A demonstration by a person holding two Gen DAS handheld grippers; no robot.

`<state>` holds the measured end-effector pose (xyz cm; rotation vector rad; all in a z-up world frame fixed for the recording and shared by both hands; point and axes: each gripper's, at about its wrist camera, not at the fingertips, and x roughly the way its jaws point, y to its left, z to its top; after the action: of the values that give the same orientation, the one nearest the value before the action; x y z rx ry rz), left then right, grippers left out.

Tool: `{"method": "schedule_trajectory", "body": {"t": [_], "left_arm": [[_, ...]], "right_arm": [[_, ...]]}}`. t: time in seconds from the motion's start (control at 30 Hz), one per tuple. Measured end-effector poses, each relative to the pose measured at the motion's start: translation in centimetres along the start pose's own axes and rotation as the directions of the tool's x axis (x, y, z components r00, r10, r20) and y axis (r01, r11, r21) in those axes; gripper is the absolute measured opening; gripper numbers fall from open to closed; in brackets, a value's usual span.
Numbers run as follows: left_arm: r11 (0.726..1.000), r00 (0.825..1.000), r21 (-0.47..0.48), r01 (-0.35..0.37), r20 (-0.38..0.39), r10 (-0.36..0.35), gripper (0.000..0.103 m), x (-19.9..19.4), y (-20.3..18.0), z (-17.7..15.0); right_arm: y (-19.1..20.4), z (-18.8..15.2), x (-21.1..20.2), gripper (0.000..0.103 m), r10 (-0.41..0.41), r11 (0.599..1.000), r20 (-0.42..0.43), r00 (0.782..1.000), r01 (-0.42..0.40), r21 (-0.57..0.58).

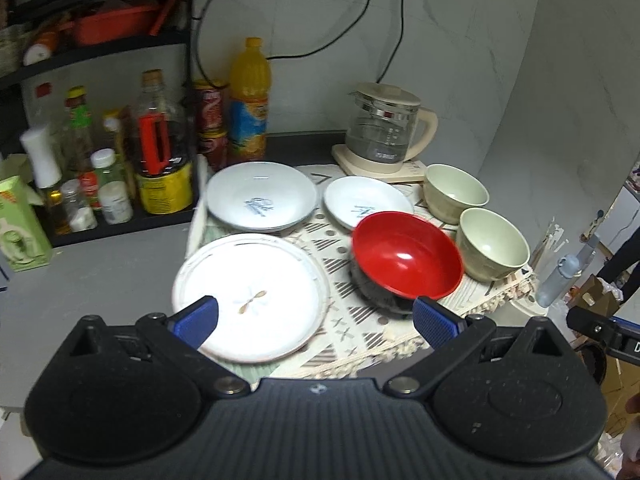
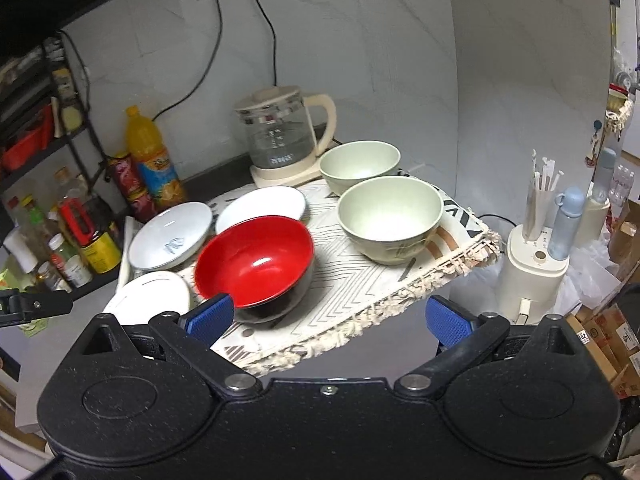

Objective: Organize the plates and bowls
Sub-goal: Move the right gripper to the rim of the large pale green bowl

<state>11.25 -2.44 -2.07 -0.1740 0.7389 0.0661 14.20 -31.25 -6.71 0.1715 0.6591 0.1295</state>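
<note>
The left gripper (image 1: 314, 320) hovered with its jaws spread wide and empty above the near edge of the patterned cloth (image 1: 360, 332), one blue pad over the near rim of the white plate with a brown motif (image 1: 250, 296), the other just before the red bowl (image 1: 406, 258). The right gripper (image 2: 328, 318) likewise held its jaws wide and empty over the cloth's fringed near edge, the red bowl (image 2: 256, 260) just beyond its left pad. Behind the red bowl lay two white plates with blue prints (image 1: 262, 196) (image 1: 366, 202); toward the cloth's right edge stood two pale green bowls (image 2: 390, 218) (image 2: 360, 164), one behind the other. A glass kettle (image 1: 384, 128) sat at the tabletop's back edge, with an orange juice bottle (image 1: 249, 100) to its left.
</note>
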Motion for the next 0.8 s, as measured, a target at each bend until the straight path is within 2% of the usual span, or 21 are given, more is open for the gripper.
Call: {"method": "schedule_trajectory", "body": {"t": [0.37, 0.5, 0.67, 0.8], "left_arm": [[0.999, 0.998, -0.001, 0.041, -0.056, -0.041, 0.102, 6.9, -3.7, 3.4], [0.998, 0.995, -0.003, 0.064, -0.073, -0.064, 0.100, 9.4, -5.2, 4.7], [0.996, 0.991, 0.002, 0.094, -0.100, -0.093, 0.100, 12.6, -7.1, 6.5], [0.993, 0.986, 0.032, 0.114, -0.122, -0.110, 0.099, 14.8, -8.5, 7.7]], "right_arm": [[-3.5, 3.1, 5.3, 0.102, -0.023, 1.000, -0.040, 0.999, 0.024, 0.015], [-5.2, 4.3, 7.2, 0.096, -0.006, 0.999, -0.056, 0.998, 0.009, 0.042], [-6.8, 5.3, 9.4, 0.095, 0.002, 0.997, -0.075, 0.997, 0.004, 0.082], [-7.5, 5.9, 11.0, 0.093, -0.028, 0.995, -0.086, 0.996, 0.036, 0.097]]}}
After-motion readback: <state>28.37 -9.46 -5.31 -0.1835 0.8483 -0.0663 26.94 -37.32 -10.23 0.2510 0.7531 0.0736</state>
